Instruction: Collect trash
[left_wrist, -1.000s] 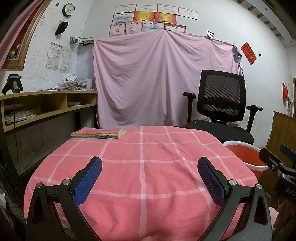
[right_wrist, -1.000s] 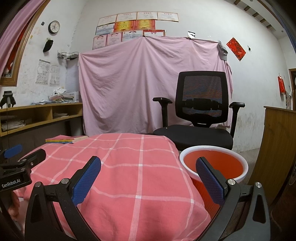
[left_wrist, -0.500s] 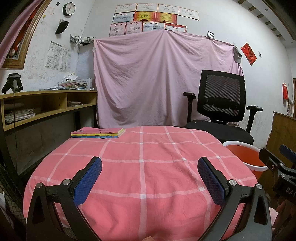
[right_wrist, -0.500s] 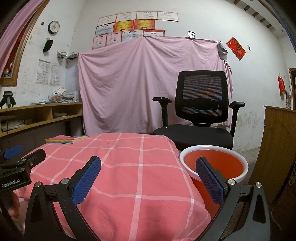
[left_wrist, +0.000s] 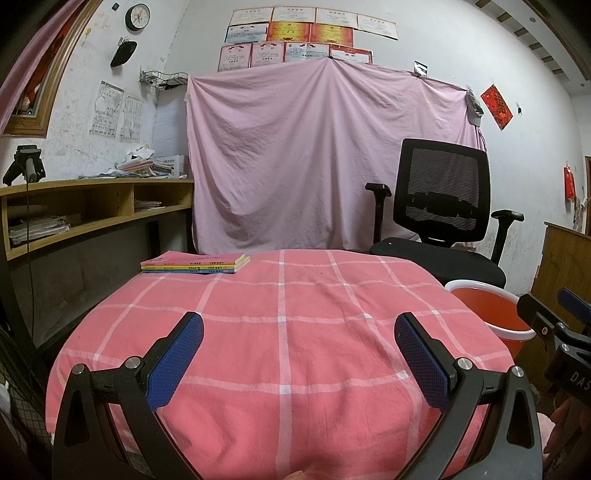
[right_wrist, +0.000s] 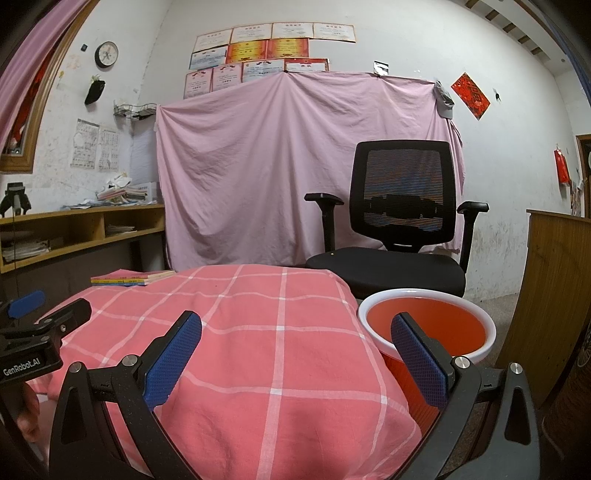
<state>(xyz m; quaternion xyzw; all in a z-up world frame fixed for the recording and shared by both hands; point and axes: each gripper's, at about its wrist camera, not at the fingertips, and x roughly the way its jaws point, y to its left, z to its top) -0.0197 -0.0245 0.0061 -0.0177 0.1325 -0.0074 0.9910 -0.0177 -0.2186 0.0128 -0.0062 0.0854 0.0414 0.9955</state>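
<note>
Both the left claw (left_wrist: 297, 352) and right claw (right_wrist: 295, 350) hang released over the pink checked cloth-covered surface (left_wrist: 280, 332), grasping nothing. No trash shows there; the round red plastic bucket (right_wrist: 424, 325) stands beside its right edge, inside hidden. That fits either trash gone or none laid out, so scan before reaching.

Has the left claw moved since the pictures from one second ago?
No. In the left wrist view, the open left claw frames the flat stack of thin books and the orange plastic bucket with white rim as before.

"GenRobot.AI" is printed in white on the black body of the left gripper (right_wrist: 48, 325), seen in the right wrist view. "DAS" is read on the right gripper (left_wrist: 554, 325) at the frame edge; the rest is cut off. The wall certificates (left_wrist: 295, 40) are illegible.
</note>
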